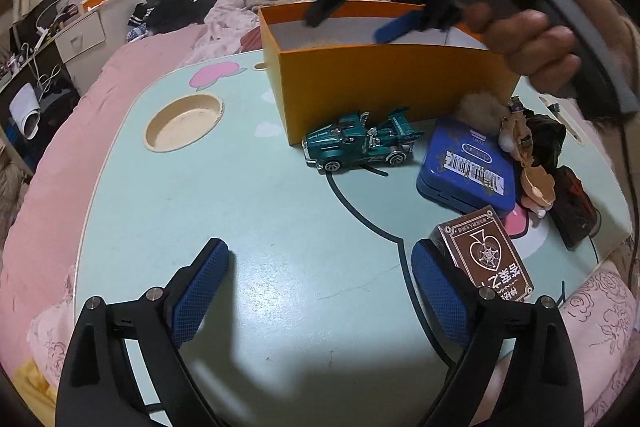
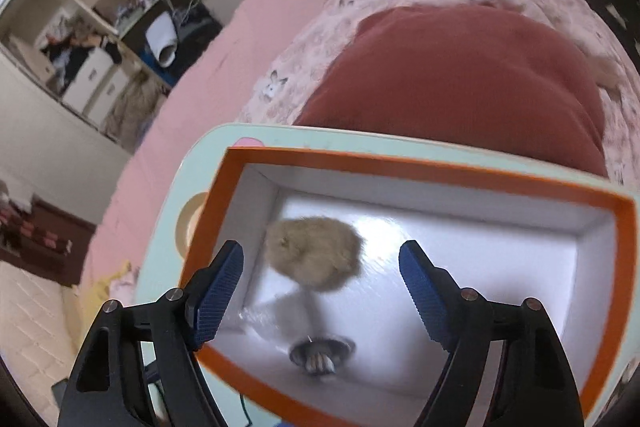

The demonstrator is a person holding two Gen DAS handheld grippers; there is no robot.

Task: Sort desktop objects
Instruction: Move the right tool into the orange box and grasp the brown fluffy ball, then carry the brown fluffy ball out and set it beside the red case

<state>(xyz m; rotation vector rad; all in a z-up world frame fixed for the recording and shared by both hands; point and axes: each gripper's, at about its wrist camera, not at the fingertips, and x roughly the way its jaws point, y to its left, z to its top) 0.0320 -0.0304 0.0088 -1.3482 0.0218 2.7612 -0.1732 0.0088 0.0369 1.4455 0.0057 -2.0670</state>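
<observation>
An orange box (image 1: 392, 83) with a white inside stands at the back of the mint lap table (image 1: 240, 211). In front of it lie a teal toy car (image 1: 360, 143), a blue tin (image 1: 466, 167), a brown card box (image 1: 486, 255), a small figurine (image 1: 520, 143) and a dark pouch (image 1: 576, 203). My left gripper (image 1: 320, 291) is open and empty, low over the table, its right finger beside the card box. My right gripper (image 2: 320, 291) is open above the orange box (image 2: 400, 163); a tan fluffy pompom (image 2: 312, 251) and a small blurred charm (image 2: 320, 357) are in the box below it.
A round cup recess (image 1: 184, 123) sits in the table's left part. The table rests on a pink bed (image 1: 60, 195) with a red cushion (image 2: 460, 83) and crumpled blankets behind. A desk and shelves stand at the far left.
</observation>
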